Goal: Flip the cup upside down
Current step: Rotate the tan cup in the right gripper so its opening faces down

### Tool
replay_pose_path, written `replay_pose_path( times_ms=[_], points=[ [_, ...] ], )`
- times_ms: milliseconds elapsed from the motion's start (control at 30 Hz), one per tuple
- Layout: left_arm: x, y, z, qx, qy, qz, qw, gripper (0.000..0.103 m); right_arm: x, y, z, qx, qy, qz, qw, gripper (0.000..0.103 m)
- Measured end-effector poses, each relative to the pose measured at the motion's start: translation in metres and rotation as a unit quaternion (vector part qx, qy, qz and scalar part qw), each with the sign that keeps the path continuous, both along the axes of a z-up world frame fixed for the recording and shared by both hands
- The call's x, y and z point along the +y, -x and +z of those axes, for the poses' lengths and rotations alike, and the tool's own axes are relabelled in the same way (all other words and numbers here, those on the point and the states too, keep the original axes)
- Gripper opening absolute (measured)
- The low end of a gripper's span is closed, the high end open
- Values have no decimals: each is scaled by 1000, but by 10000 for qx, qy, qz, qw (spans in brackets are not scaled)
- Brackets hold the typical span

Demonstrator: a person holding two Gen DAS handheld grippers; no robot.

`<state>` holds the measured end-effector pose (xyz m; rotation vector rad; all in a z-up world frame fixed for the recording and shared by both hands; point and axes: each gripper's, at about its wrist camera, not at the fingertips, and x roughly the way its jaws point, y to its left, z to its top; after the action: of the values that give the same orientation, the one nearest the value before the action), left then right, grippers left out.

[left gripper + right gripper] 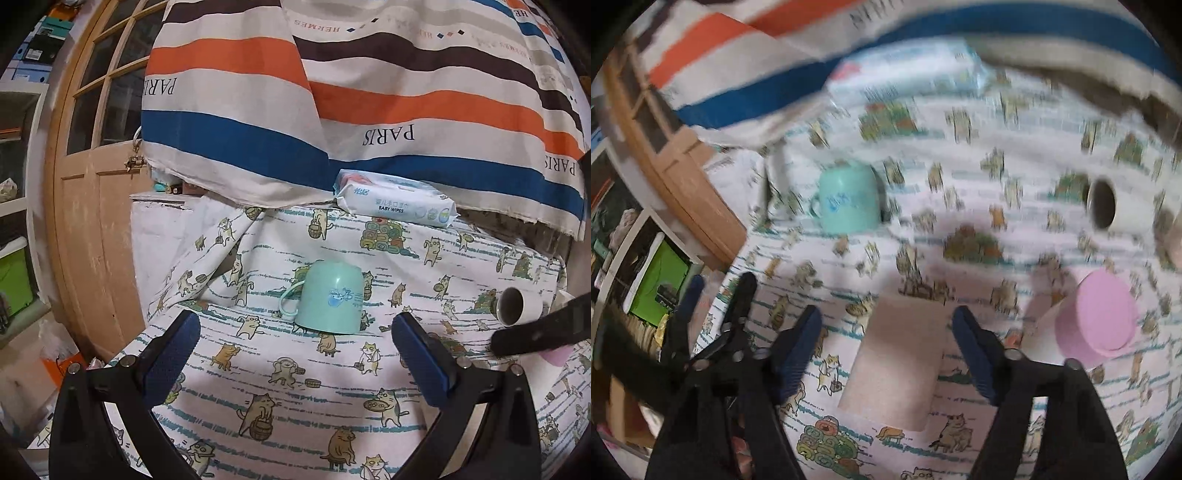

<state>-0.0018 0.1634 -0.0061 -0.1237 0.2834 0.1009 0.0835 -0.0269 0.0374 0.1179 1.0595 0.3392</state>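
Resting state: mint-green cup stands mouth down on the desk, base up, near the middle of the left wrist view.
Cup looks: smooth plastic, slightly tapered, a thin loop handle on its left side, a small blue print on the near wall.
Cup place: just beyond the left gripper, centred between its two fingers but apart from both.
Left gripper jaws: spread wide, holding nothing; blue ribbed pads on black arms.
Right gripper jaws: also wide apart and empty; the right wrist view is blurred.
Between the right fingers: a pale pink rectangular block lies flat on the cloth, untouched.
Right side: a pink round-lidded container stands near; farther off, a white cup lies on its side with its dark mouth facing left.
Far side: a pack of baby wipes, soft and glossy, lies at the desk's far edge.
Backdrop: a striped cloth in orange, blue, brown and white hangs behind, printed with "PARIS".
Desk cover: white fabric with cartoon cats and teal dashes, creased at the far left.
Far left: a wooden door with glass panes.
Obstructions: cannot tell of any between left gripper and mint cup.
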Motion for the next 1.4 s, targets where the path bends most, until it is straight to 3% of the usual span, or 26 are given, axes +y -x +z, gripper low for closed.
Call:
replay_pose_path(
  times_ms=[133, 267, 367, 467, 867, 1033, 1400],
  points=[
    [-4, 1, 0, -1, -142, 110, 9998, 103, 1, -15, -22, 416, 0, -70, 9991, 63],
    [-2, 2, 1, -6, -133, 183, 9997, 103, 7, -24, -32, 513, 144, -79, 9986, 63],
    [-1, 3, 1, -54, -139, 247, 9996, 103, 13, -31, -36, 568, 376, -87, 9976, 64],
    [-2, 4, 1, -58, -153, 253, 9995, 103, 17, -38, -45, 747, 573, -149, 9954, 74],
    [2, -1, 1, 56, -97, 318, 9994, 103, 20, -64, -79, 1438, 567, -262, 9876, 73],
    [0, 1, 1, 29, -133, 291, 9995, 103, 14, -57, -71, 1219, 500, -239, 9910, 71],
    [-4, 2, 1, 1, -229, 180, 9996, 103, -12, -3, -4, -225, 470, -108, 9986, 70]
  ],
)
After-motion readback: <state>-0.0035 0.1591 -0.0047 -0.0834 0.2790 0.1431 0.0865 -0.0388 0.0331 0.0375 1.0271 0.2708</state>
